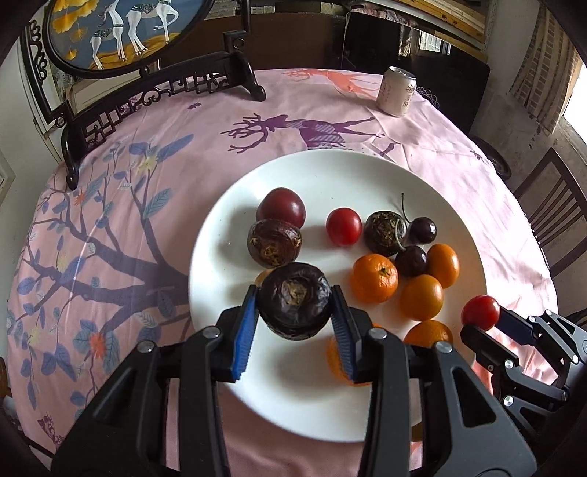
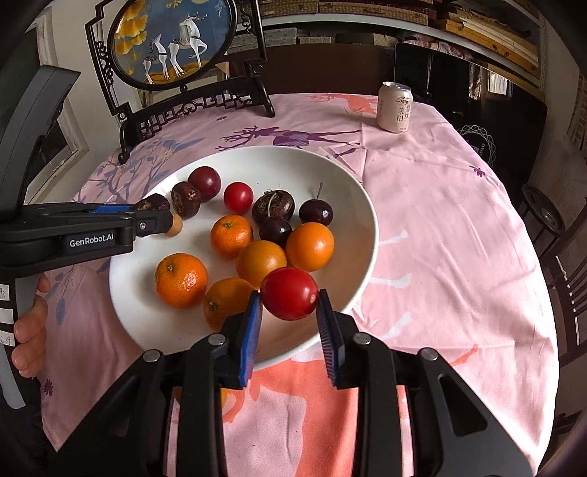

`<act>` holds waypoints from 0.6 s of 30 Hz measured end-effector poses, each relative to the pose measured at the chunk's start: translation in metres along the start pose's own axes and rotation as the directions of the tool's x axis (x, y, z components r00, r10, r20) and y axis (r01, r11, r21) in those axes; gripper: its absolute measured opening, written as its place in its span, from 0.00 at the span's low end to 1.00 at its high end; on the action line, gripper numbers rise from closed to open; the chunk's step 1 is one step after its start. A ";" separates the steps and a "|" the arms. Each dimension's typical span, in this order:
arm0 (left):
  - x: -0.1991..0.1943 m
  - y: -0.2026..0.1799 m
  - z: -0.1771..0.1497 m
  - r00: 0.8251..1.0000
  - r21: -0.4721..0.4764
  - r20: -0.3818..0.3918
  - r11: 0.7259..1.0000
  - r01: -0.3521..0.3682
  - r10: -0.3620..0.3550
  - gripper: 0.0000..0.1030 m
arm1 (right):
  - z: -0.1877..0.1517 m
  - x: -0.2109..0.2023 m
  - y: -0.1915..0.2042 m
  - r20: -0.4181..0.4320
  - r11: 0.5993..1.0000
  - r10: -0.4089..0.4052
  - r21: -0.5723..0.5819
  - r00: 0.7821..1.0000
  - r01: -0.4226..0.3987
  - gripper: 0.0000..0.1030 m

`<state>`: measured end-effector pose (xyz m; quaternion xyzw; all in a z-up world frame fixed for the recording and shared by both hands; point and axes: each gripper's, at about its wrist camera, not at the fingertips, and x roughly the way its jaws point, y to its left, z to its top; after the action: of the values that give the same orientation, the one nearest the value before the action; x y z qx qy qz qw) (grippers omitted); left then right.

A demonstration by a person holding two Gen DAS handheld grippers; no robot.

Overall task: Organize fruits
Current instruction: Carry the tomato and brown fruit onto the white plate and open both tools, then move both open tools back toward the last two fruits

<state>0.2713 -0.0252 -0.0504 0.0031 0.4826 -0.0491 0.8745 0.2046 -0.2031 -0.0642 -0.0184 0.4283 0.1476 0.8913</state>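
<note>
A white plate (image 1: 315, 176) holds mixed fruit: a plum (image 1: 281, 207), a red tomato (image 1: 343, 226), two wrinkled passion fruits (image 1: 274, 242), dark cherries (image 1: 422, 230) and several oranges (image 1: 374, 278). My left gripper (image 1: 295, 306) is shut on a dark wrinkled passion fruit (image 1: 293, 299), held just above the plate's left middle. My right gripper (image 2: 290, 306) is shut on a red cherry tomato (image 2: 289, 292), held above the plate's near right rim (image 2: 352, 293); it also shows in the left wrist view (image 1: 480, 312). The left gripper shows in the right wrist view (image 2: 156, 207).
The plate sits on a pink deer-print tablecloth (image 1: 146, 205). A drink can (image 1: 398, 91) stands at the far right of the table. A dark carved stand with a round deer painting (image 1: 121, 33) stands at the far left. A wooden chair (image 1: 554, 212) is at the right.
</note>
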 end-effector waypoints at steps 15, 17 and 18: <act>-0.079 0.016 -0.053 0.989 -0.054 0.146 0.998 0.027 -0.019 0.79 | -0.030 -0.057 0.008 0.079 1.000 0.010 0.019 0.997 -0.012 0.60; -0.091 0.020 -0.076 0.986 -0.070 0.166 0.997 0.022 -0.010 0.80 | -0.045 -0.067 0.015 0.077 0.999 0.033 0.023 0.996 -0.035 0.60; -0.093 0.021 -0.086 0.986 -0.074 0.167 0.997 0.024 -0.011 0.80 | -0.051 -0.069 0.019 0.071 0.999 0.043 0.023 0.997 -0.045 0.60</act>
<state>0.1509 0.0080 -0.0186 -0.0385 0.4095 -0.0386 0.9107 0.1194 -0.2103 -0.0417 0.0070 0.3988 0.1625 0.9025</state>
